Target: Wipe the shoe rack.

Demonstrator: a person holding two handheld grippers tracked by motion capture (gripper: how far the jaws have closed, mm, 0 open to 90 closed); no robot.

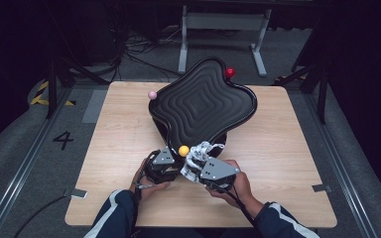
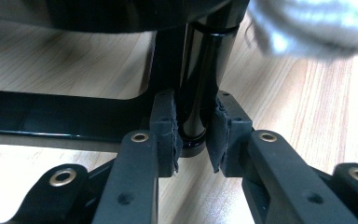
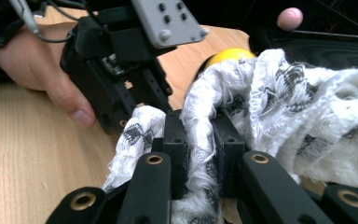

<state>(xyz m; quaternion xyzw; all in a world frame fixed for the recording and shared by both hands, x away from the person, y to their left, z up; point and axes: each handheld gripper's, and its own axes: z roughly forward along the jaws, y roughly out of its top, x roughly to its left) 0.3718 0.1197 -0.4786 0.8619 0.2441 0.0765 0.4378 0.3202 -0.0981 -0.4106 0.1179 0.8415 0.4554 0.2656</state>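
Note:
A black tray (image 1: 203, 101) with a ridged top and a wavy rim stands tilted on a black stand at the table's middle. Its corners carry a red ball (image 1: 229, 73), a pink ball (image 1: 152, 94) and a yellow ball (image 1: 183, 150). My left gripper (image 1: 164, 162) is under the near corner, shut (image 2: 193, 135) on the stand's glossy black post (image 2: 198, 84). My right gripper (image 1: 201, 166) is beside it, shut (image 3: 199, 140) on a white patterned cloth (image 3: 279, 107), which bunches up against the yellow ball (image 3: 228, 55). The pink ball (image 3: 289, 18) shows farther back.
The stand's black base bar (image 2: 51, 119) lies on the wooden table (image 1: 287, 163). A hand (image 3: 42, 65) holds the left gripper's body (image 3: 121, 70) close to the cloth. Beyond the table's far edge stands a grey metal frame (image 1: 223, 29) amid floor cables.

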